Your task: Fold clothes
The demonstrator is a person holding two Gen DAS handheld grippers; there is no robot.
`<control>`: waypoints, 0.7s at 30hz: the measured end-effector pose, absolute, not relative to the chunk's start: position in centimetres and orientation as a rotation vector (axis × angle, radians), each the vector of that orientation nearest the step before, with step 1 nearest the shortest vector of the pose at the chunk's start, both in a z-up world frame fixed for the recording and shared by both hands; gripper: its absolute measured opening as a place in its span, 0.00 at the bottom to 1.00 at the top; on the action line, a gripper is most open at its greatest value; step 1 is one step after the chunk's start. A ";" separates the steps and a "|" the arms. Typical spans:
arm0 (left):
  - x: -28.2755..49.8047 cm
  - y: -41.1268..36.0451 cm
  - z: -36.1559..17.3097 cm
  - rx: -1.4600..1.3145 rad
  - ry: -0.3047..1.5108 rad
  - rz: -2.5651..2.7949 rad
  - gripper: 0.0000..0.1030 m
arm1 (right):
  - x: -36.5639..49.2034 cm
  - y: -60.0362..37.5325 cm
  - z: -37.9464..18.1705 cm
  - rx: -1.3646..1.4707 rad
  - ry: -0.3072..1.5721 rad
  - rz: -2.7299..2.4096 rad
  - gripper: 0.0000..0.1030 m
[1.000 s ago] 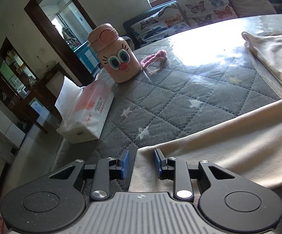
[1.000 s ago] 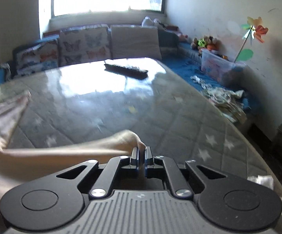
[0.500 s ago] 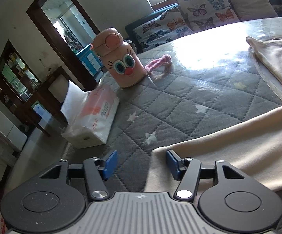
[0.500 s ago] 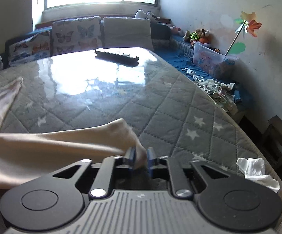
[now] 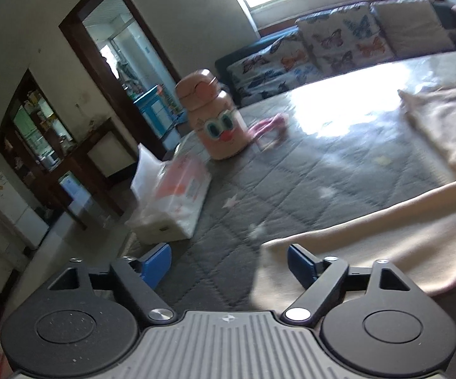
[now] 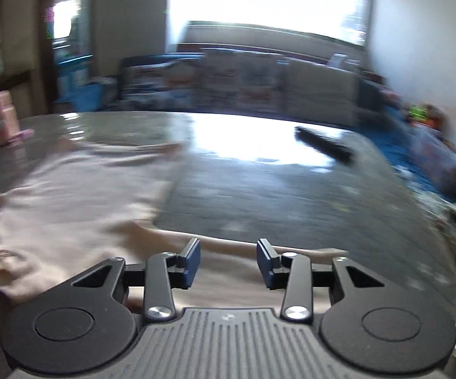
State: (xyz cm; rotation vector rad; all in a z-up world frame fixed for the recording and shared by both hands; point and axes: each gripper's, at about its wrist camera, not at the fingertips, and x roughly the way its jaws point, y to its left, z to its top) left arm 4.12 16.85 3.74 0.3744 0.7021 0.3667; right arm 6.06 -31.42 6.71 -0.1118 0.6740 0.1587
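Observation:
A cream garment (image 5: 385, 240) lies on the grey quilted table (image 5: 291, 183); its near edge runs from under my left gripper off to the right. My left gripper (image 5: 229, 262) is wide open and empty, with the cloth's corner under its right finger. In the right wrist view the same garment (image 6: 70, 202) spreads over the left half of the table, with a folded band along the near edge. My right gripper (image 6: 228, 259) is open and empty just above that band. The right view is blurred.
A pink cartoon-face bottle (image 5: 215, 120) and a tissue pack (image 5: 174, 199) stand at the table's left side, with a pink cord (image 5: 269, 124) beside the bottle. A dark remote (image 6: 322, 147) lies at the far right. A sofa with butterfly cushions (image 5: 338, 44) is behind the table.
Both grippers have opened and let go of the garment's near edge. The left one drew back a little. The right one swung left and now faces the spread cloth.

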 end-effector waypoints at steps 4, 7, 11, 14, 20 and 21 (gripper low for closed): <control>3.6 13.7 4.4 0.372 0.660 0.274 0.87 | 6.4 -26.3 6.4 -0.173 0.680 0.338 0.40; 3.6 11.3 4.5 0.358 0.642 0.203 0.87 | 6.1 -22.1 5.9 -0.232 0.687 0.449 0.41; 4.2 7.9 4.3 0.333 0.631 0.100 0.87 | 5.9 -19.2 4.9 -0.298 0.699 0.536 0.41; 4.8 5.2 3.9 0.328 0.627 0.022 0.87 | 5.8 -18.4 4.2 -0.317 0.720 0.560 0.41; 5.5 0.4 2.6 0.358 0.626 -0.100 0.87 | 4.5 -18.6 2.9 -0.333 0.762 0.585 0.41; 5.6 -0.2 2.3 0.365 0.626 -0.114 0.87 | 4.2 -18.8 2.9 -0.328 0.762 0.583 0.41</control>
